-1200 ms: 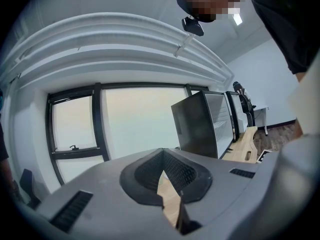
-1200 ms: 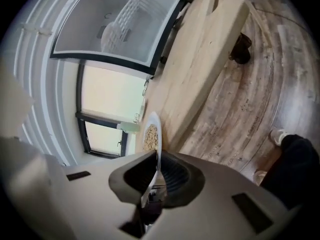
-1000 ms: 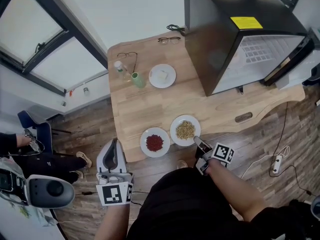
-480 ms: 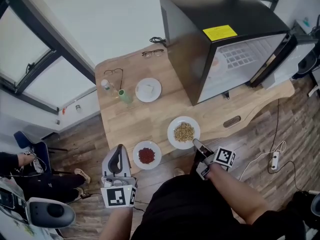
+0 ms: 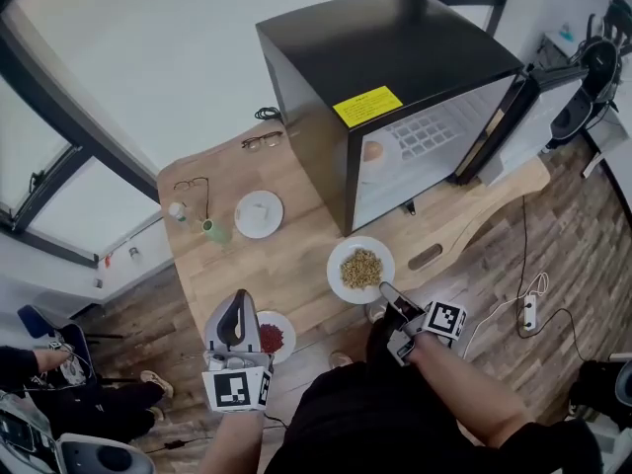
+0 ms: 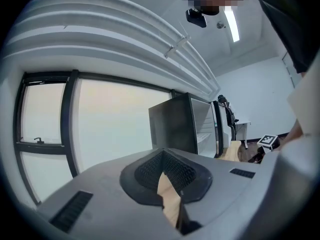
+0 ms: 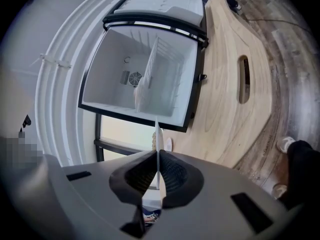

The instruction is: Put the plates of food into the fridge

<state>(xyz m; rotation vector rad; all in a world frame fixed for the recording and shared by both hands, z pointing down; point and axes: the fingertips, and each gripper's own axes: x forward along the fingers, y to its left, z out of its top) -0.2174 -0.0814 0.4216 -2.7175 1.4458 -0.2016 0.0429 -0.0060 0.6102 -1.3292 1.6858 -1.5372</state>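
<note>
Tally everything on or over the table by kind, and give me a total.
Plates: 3: grain plate, red-food plate, pale-food plate
Glasses: 2: one pair, another pair
Bottles: 2: green bottle, clear bottle
Fridge: 1
Total: 8

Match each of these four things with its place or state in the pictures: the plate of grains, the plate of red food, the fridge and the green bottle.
Things:
1. plate of grains
2. plate of red food
3. fridge
4. green bottle

Places or states:
A. door open
B. stands beside the small white plate
C. rim clamped in the right tool
D. at the near edge of the table, by the left tool

Pairs: 1-C, 2-D, 3-A, 4-B
</note>
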